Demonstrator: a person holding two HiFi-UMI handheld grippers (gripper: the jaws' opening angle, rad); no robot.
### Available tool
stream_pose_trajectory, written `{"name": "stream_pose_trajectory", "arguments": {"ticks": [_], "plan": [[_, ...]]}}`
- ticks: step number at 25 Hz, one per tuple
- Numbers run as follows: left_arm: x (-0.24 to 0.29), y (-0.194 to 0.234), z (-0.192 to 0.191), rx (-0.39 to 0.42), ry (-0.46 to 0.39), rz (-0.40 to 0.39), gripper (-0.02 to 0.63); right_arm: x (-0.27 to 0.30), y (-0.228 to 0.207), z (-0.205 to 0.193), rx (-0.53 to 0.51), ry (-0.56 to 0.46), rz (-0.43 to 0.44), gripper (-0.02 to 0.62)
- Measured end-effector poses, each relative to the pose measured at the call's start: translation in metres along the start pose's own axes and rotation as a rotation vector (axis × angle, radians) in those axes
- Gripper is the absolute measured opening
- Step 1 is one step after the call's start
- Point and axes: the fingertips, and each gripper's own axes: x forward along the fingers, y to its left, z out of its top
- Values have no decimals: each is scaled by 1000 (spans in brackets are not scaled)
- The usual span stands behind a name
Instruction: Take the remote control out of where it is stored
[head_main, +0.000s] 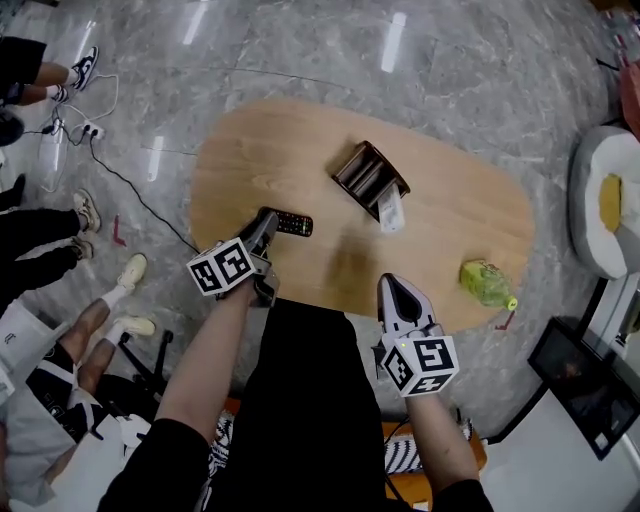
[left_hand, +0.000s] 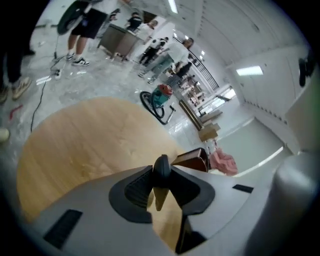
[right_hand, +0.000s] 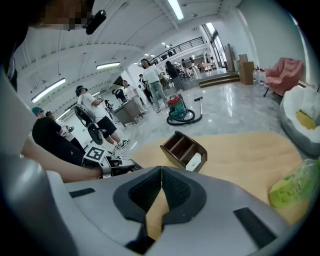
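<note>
**Black remote clamped in the left gripper, clear of the organiser**

The black remote (head_main: 294, 224) is over the near left part of the wooden surface (head_main: 450, 200), well left of and nearer than the brown organiser (head_main: 368, 172). Its long axis runs almost straight left to right. The free end points right, and the left end is taken into the left gripper (head_main: 266, 222). Whether it rests on the wood or hangs just above it cannot be told.

A second, white remote (head_main: 391, 211) is in the organiser's right-hand slot, with its near end sticking out toward the person.

The left forearm is bare and reaches up from the near left. Its gripper is angled down and to the right, with the marker cube turned up toward the head camera. The right forearm comes in from the near side. The right gripper (head_main: 390, 286) points away from the person and downward over the near edge of the surface, apart from everything on it.

In the left gripper view the jaws are part closed, with the dark end of the remote pinched edge-on between the pads. In the right gripper view the jaws meet with nothing between them.

A green packet (head_main: 487, 283) lies at the near right of the surface.
</note>
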Motion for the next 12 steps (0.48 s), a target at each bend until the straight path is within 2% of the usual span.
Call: {"name": "stream_pose_trajectory", "arguments": {"ticks": [2,7,12], "plan": [[5,12,4,-83,-41,-18,100,3,-2,-3,3,9,-8,6],[15,36,-5,-210,-79,-53,100,3,-14,-13,16,34,-43,6],[25,53,-11,-217,-62,4,101,5,-13,-24,28,61,-54,6]]}}
